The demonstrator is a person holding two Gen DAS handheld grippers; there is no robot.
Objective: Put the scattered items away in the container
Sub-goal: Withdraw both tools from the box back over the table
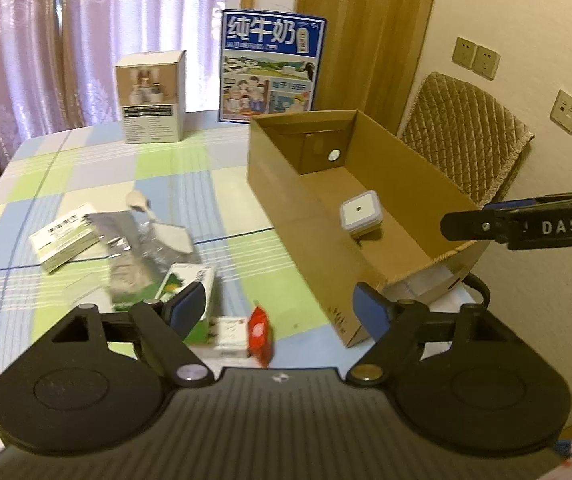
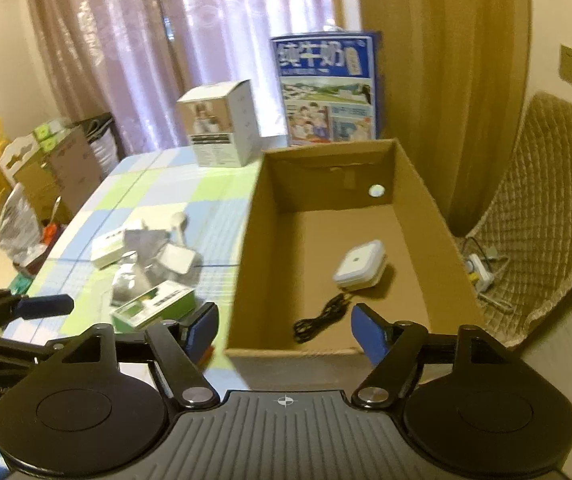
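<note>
The open cardboard box (image 1: 281,200) stands on the right of the table. It holds a white square lidded container (image 1: 361,216) and a black coiled cable (image 2: 322,320). Left of the box lie scattered items: a green-and-white carton (image 1: 189,288), a silver pouch (image 1: 137,240), a flat white box (image 1: 65,240), a white spoon (image 1: 137,200), a small white box (image 1: 227,336) and a red packet (image 1: 259,330). My left gripper (image 1: 279,308) hangs open over the red packet and holds nothing. My right gripper (image 2: 286,330) is open and empty above the box's near wall (image 2: 298,354).
A tall white product box (image 1: 151,96) and a blue milk case (image 1: 269,68) stand at the table's far edge. A chair with a quilted cover (image 1: 466,140) sits behind the cardboard box. Cartons and bags (image 2: 45,168) crowd the floor beyond the table's left side.
</note>
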